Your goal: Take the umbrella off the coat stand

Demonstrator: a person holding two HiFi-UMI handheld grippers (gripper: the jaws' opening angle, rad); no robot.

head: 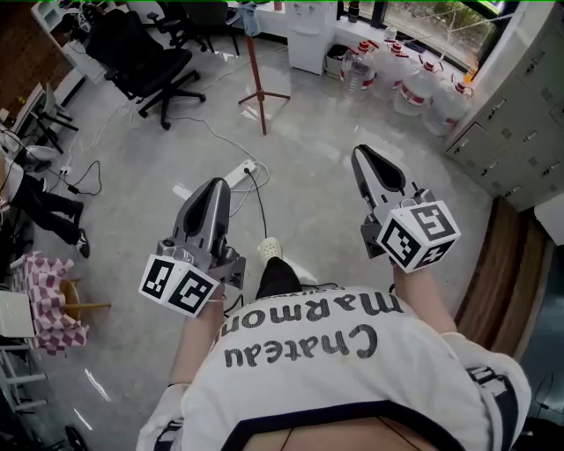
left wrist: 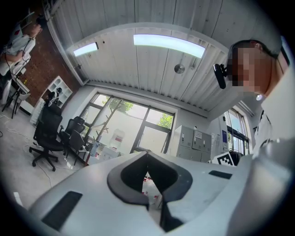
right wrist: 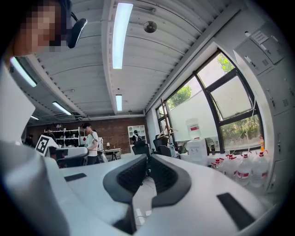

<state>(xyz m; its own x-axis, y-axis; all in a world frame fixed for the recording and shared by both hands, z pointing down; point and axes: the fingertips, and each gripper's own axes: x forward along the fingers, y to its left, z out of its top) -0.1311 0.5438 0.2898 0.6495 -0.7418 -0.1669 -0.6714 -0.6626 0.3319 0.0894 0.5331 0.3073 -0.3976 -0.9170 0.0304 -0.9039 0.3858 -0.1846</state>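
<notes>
Grippers number two, each grey plastic with a black-and-white marker cube, held out over the grey concrete floor. The left gripper has its jaws pressed together at the tips with nothing between them. The right gripper is the same, its ridged pads meeting and empty.

One red-brown coat stand with splayed feet stands well ahead of both, beyond a single white power strip and its cable. The umbrella shows only as a blue-grey folded shape hanging at the top of that stand, cut by the head view's upper edge. It is too small to tell more, and it is well apart from either gripper.

Two black office chairs stand to the left of the stand, and one white water dispenser is behind it.

About five clear plastic water jugs with red caps cluster by the window — how full they are cannot be read. Grey metal lockers line the right side, doors closed. One red-and-white checked cloth is draped over a wooden stool at the far left.
</notes>
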